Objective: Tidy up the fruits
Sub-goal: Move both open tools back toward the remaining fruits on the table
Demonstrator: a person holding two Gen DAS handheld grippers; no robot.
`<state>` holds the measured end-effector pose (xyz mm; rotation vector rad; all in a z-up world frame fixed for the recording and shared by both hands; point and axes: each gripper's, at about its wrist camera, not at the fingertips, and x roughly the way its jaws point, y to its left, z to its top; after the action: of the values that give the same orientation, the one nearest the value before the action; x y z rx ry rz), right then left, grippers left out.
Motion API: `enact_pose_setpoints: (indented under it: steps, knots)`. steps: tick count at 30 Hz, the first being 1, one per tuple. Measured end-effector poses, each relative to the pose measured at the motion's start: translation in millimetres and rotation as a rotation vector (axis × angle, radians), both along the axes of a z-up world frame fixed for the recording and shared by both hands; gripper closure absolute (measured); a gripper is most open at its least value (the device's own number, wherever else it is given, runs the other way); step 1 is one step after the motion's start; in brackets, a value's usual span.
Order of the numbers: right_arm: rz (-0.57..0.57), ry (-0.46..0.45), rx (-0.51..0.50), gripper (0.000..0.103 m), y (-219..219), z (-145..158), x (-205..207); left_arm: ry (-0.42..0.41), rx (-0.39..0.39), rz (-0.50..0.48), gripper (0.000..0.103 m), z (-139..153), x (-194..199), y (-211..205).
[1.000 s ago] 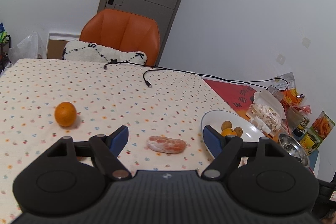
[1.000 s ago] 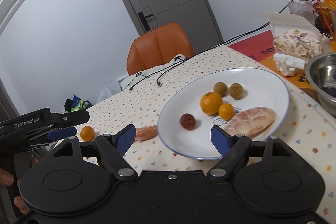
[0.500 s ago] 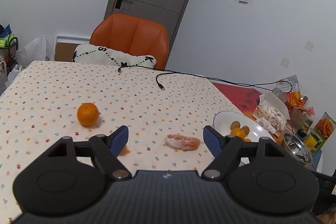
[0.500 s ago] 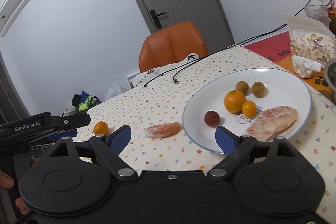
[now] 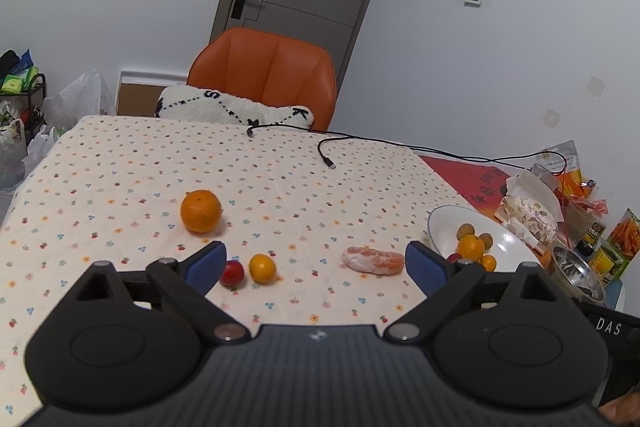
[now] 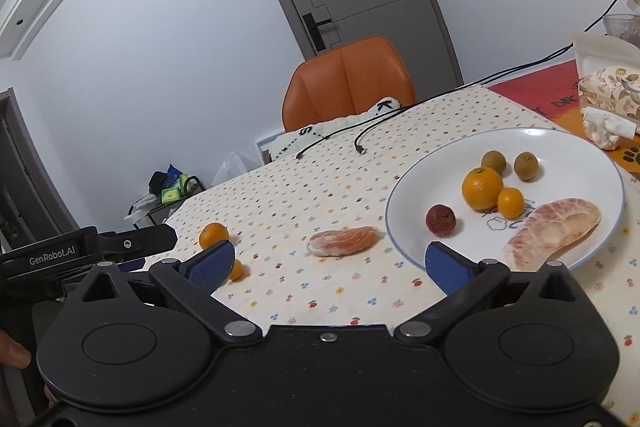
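Fruit Positions Relative to Both Grippers

Tablecloth (image 5: 120, 163) with a small floral print spans the surface below both tools. We hold the left gripper (image 5: 316, 261) and the right gripper (image 6: 330, 261) above it, each with its blue pads spread wide and nothing between them.

Ahead and right of the right gripper sits the white plate (image 6: 592, 155). It carries a peeled pomelo segment (image 6: 554, 231), an orange (image 6: 482, 188), a kumquat (image 6: 511, 203), a dark red fruit (image 6: 441, 220) and two brown round fruits (image 6: 493, 161).

A second peeled segment (image 6: 344, 241) lies on the cloth directly ahead of the right gripper, just left of the plate rim and apart from it.

Ahead and left of the left gripper rests a loose orange (image 5: 200, 211). Nearer, just beside the left pad, we see a small yellow-orange fruit (image 5: 262, 268) with a small red fruit (image 5: 232, 273) at its left, partly hidden by the pad.
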<state>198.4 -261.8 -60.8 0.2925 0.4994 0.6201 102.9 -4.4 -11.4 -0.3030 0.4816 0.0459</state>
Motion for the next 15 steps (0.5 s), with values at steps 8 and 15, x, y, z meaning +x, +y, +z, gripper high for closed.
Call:
enact_pose_setpoints:
  steps: [8, 15]
  knots:
    - [0.014, 0.027, -0.008, 0.0, 8, -7, 1, 0.027, 0.002, 0.02, 0.008, -12, -2, 12]
    - [0.026, 0.036, -0.028, 0.0, 18, -9, 3, 0.04, 0.007, 0.048, 0.011, -21, 1, 21]
